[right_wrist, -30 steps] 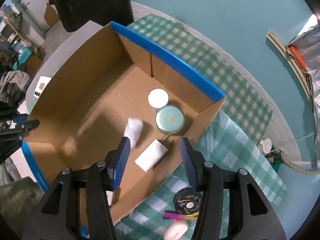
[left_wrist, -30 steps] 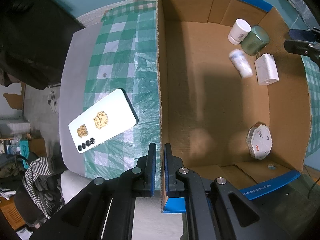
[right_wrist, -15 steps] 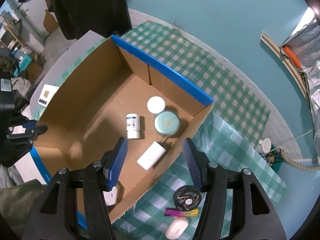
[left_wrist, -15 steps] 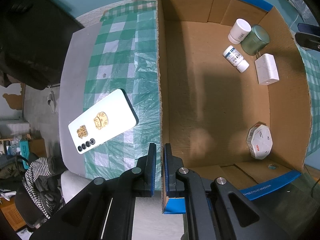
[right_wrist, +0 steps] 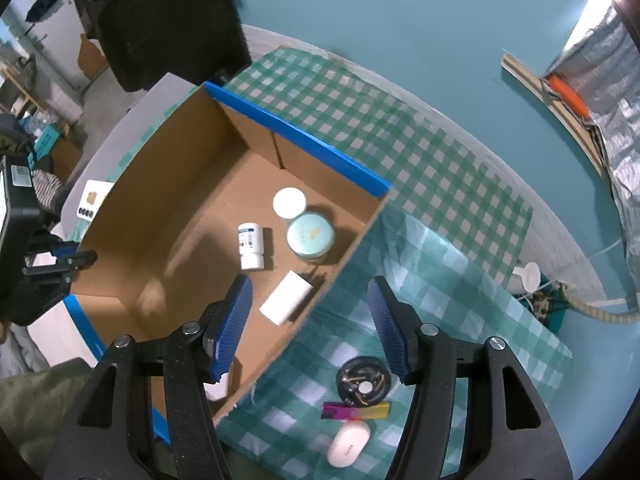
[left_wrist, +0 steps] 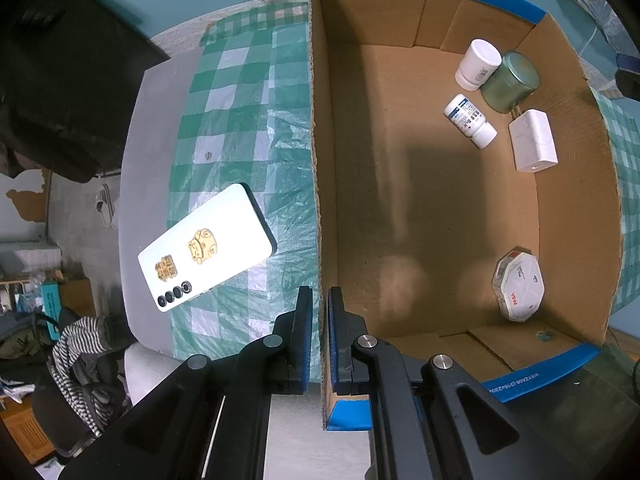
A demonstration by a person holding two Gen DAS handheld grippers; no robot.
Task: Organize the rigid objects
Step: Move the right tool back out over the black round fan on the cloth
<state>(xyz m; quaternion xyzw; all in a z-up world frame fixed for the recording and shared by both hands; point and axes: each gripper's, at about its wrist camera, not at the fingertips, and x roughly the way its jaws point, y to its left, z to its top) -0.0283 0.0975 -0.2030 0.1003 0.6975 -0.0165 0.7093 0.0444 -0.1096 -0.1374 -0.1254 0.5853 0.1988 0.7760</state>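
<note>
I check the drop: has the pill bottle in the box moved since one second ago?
Yes. The pill bottle came to rest left of the white adapter.

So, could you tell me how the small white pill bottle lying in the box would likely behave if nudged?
The pill bottle lies on its side on the cardboard box floor, so it would probably roll. It looks like light plastic and likely stiff. The green tin beside it might stop it.

Blue tape (left_wrist: 516,383) on the cardboard box (left_wrist: 440,208) seems to read "WXYZA06".
</note>
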